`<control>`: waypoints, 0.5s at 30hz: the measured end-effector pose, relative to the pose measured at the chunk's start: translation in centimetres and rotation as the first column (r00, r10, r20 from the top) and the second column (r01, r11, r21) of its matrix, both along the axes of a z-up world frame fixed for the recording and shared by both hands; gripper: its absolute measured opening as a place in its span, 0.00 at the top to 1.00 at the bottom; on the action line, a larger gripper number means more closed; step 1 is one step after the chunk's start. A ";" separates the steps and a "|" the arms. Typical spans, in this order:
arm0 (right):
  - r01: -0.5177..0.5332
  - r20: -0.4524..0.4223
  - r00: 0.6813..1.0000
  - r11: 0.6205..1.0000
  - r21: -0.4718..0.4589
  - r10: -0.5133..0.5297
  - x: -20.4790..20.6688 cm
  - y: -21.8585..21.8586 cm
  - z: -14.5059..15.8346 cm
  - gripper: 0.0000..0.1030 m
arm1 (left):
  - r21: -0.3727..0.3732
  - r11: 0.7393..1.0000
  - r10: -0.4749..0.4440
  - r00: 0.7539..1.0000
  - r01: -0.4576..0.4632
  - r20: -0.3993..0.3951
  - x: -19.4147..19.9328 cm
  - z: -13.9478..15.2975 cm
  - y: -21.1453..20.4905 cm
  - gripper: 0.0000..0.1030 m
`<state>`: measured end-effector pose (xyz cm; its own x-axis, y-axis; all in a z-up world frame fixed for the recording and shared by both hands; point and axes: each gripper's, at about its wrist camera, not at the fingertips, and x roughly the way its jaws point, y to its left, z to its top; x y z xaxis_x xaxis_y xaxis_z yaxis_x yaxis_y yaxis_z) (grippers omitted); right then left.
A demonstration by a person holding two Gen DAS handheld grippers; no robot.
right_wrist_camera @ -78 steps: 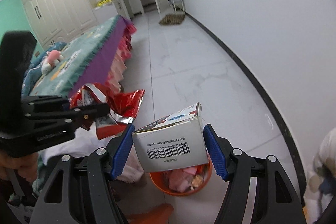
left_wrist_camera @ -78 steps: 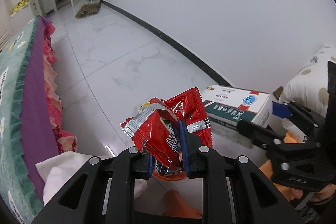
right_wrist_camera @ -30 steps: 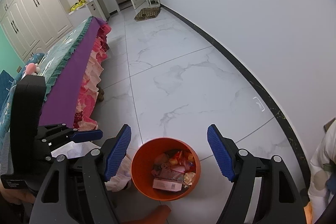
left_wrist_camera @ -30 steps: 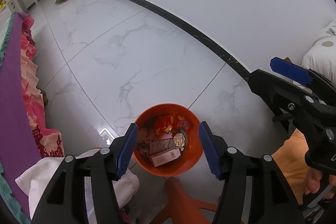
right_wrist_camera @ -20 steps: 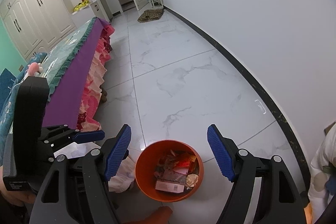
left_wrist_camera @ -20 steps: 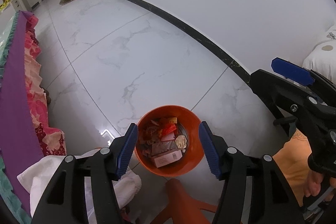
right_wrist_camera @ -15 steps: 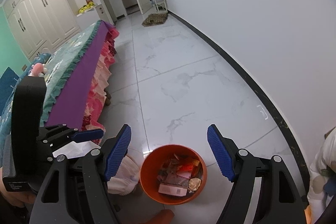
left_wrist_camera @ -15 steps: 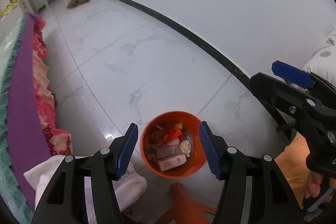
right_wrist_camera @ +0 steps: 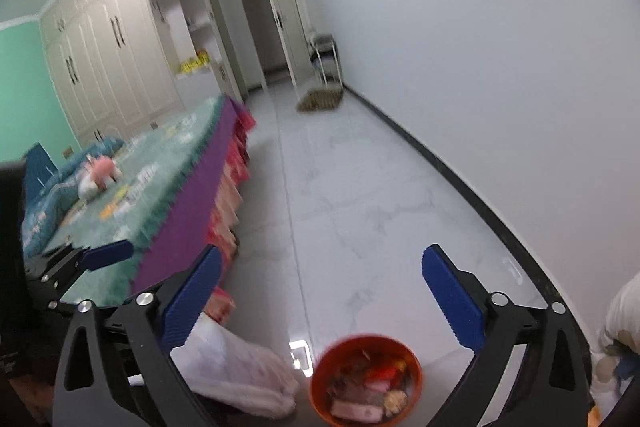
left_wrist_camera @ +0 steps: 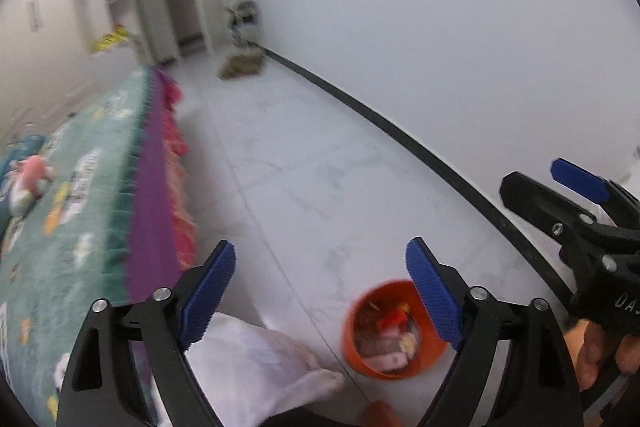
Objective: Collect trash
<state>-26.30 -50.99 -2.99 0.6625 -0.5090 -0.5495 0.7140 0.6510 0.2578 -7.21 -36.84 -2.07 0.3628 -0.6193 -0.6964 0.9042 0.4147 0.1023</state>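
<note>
An orange trash bin [left_wrist_camera: 390,361] holding wrappers and a box stands on the white floor, low in the left wrist view and at the bottom of the right wrist view [right_wrist_camera: 366,379]. My left gripper [left_wrist_camera: 320,295] is open and empty, raised above and left of the bin. My right gripper [right_wrist_camera: 320,291] is open and empty, above and behind the bin. The right gripper also shows at the right edge of the left wrist view [left_wrist_camera: 576,215]. The left gripper shows at the left edge of the right wrist view [right_wrist_camera: 80,263].
A bed with a green and purple cover [right_wrist_camera: 160,167] runs along the left, with a pink plush toy [right_wrist_camera: 102,169] on it. A white cloth [right_wrist_camera: 236,375] lies on the floor beside the bin. A white wall with a black baseboard [right_wrist_camera: 460,187] runs along the right. Wardrobes stand at the far end.
Both grippers let go of the red wrapper and the box, which now lie in the bin. Both views have since tilted up and away, so the bin sits lower in frame.
</note>
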 end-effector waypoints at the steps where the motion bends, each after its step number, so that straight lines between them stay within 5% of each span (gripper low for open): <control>1: -0.016 0.022 1.000 1.000 -0.012 0.016 0.6 0.8 0.8 0.05 | -0.015 1.000 0.017 1.000 -0.017 0.009 0.2 0.5 0.5 0.06; 8: -0.173 0.098 0.979 0.983 -0.066 0.179 4.9 5.2 4.1 0.05 | -0.113 0.969 0.225 0.974 -0.220 0.034 3.1 3.1 7.2 0.06; 12: -0.275 0.113 0.952 0.958 -0.086 0.284 8.0 8.4 5.7 0.05 | -0.148 0.923 0.366 0.928 -0.354 0.062 4.3 4.2 11.5 0.06; 15: -0.359 0.111 0.921 0.924 -0.129 0.373 10.4 11.6 6.8 0.05 | -0.190 0.864 0.485 0.872 -0.467 0.063 5.0 5.2 15.7 0.06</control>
<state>-15.91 -39.37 3.78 0.8758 -0.2663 -0.4026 0.3849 0.8886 0.2496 -2.25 -21.18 3.12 0.7076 -0.4539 -0.5416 0.5800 0.8108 0.0783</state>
